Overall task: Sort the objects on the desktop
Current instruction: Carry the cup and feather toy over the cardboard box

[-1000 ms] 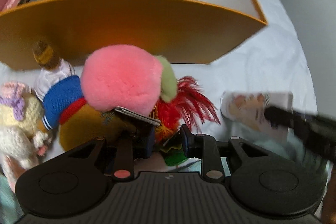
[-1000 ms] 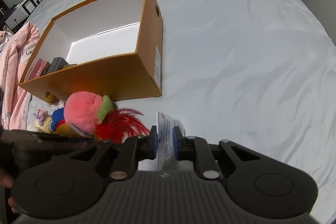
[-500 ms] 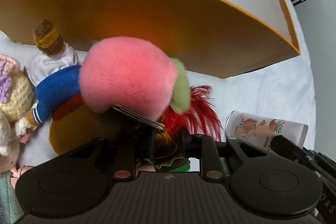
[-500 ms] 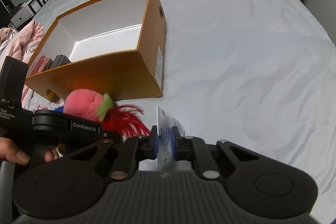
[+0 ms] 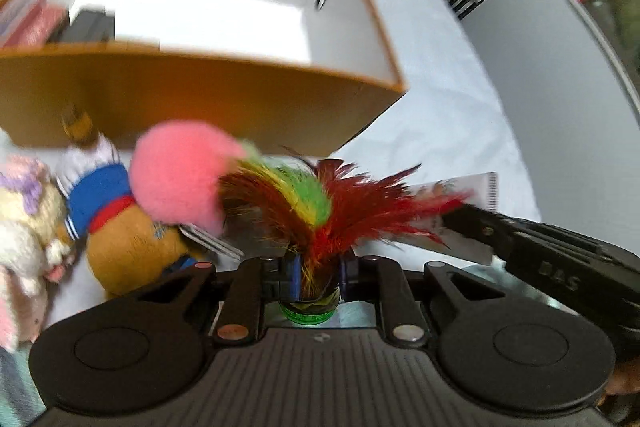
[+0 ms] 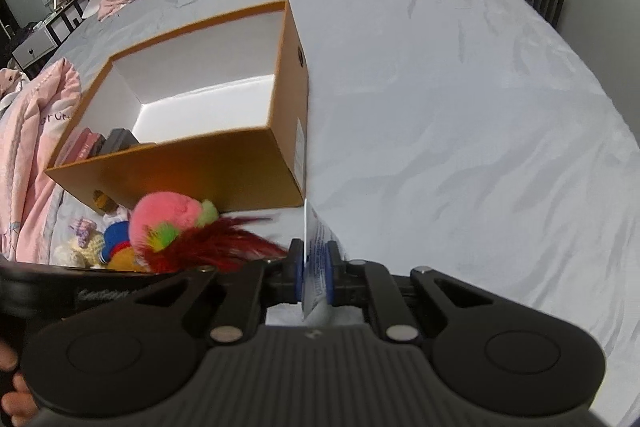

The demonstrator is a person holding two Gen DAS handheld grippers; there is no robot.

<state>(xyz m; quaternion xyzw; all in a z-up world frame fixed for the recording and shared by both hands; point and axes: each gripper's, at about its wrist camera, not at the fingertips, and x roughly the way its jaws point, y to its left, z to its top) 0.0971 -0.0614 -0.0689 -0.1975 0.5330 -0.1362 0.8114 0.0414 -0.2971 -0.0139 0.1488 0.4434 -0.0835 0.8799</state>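
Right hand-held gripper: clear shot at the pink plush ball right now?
Probably not. The right hand-held gripper is shut on a sachet, and the feather shuttlecock held in the closing left hand-held gripper lies across the way to the pink plush ball.

light: soft, even daylight
glare: box floor [image 6: 208, 115] blown out white
blur: left wrist view smeared
edges: heavy fisheye bending
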